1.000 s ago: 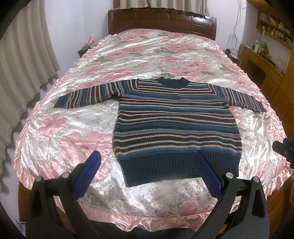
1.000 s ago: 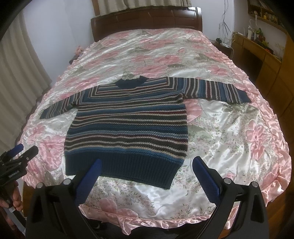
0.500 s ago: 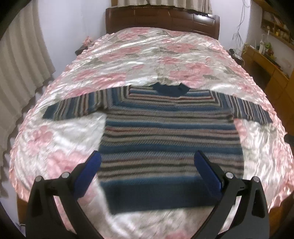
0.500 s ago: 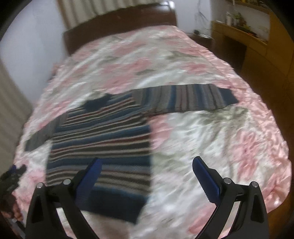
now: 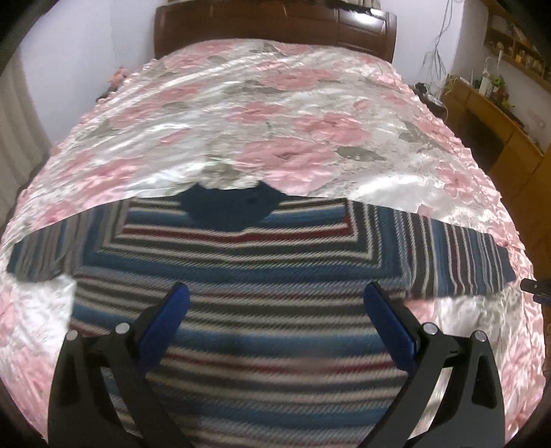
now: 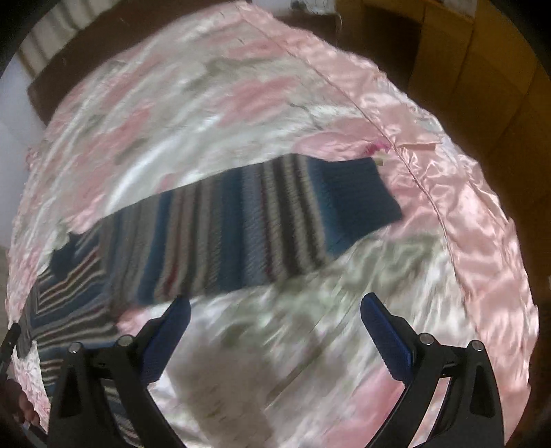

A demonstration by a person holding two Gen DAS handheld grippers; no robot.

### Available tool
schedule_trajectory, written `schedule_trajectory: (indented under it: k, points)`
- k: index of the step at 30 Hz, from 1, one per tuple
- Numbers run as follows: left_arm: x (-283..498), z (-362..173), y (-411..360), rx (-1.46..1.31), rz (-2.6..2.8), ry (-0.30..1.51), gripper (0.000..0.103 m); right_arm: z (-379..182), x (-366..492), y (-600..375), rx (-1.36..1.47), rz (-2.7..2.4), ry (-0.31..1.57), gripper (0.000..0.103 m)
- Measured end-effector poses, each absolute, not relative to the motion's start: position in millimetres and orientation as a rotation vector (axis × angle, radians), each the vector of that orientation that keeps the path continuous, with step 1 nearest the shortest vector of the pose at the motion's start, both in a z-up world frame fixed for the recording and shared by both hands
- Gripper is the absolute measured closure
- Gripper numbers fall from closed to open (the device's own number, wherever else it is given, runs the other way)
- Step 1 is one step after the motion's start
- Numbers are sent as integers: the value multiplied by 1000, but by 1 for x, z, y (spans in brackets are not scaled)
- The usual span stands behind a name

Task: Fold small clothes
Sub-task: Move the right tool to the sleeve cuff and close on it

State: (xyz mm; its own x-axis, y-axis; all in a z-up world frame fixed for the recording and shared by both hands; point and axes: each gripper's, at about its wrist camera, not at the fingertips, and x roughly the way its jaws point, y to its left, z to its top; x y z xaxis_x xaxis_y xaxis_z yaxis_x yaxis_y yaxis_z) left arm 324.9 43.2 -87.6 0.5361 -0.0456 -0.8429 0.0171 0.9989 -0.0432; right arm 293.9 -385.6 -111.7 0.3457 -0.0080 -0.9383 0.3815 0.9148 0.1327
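Item: striped knit sweater [image 5: 261, 275], navy, blue, grey, white and dark red bands, navy collar [image 5: 230, 206]. Lies flat and face up on the pink floral satin bedspread [image 5: 275, 113], in the half nearer the foot edge, collar toward the wooden headboard [image 5: 275, 27]. Both sleeves are spread straight out to the side edges of the bed; no fold is made.

Left gripper [image 5: 275, 310]: jaws wide apart, nothing between them, poised over the middle of the sweater's chest. Whether it touches the knit cannot be told.

Right gripper [image 6: 275, 317]: jaws wide apart, empty, over bare bedspread just beside the near edge of the sweater's sleeve [image 6: 248, 227]. The navy cuff [image 6: 358, 193] lies close to the piped seam at the bed's side edge. This view is motion-blurred, so how high the gripper stands is uncertain.

Step in hand, as judged: approach for the first fold, the right gripper going for a sleeve.

Next move calls for: reaching to the cuff end, closing on the knit alone without pinching the slippery satin beneath, then carrying the sleeve across the chest.

Other: wooden cabinets [image 5: 509, 138] along one side of the room.

Brands, labels, writing: none legible in either view.
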Motion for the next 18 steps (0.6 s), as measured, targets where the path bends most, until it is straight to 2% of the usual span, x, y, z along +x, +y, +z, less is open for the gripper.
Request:
schedule_trajectory:
  k: [7, 14, 16, 18]
  points:
    - [370, -122, -2, -29, -65, 1035, 3, -155, 333, -456, 372, -311, 1274, 4]
    - [388, -144, -18, -4, -63, 1050, 3, -191, 342, -499, 531, -307, 1276, 5]
    - [388, -147, -18, 13, -58, 1045, 3, -201, 343, -504, 561, -310, 1282, 9]
    - [387, -150, -17, 30, -60, 1047, 3, -202, 346, -503, 546, -311, 1269, 19]
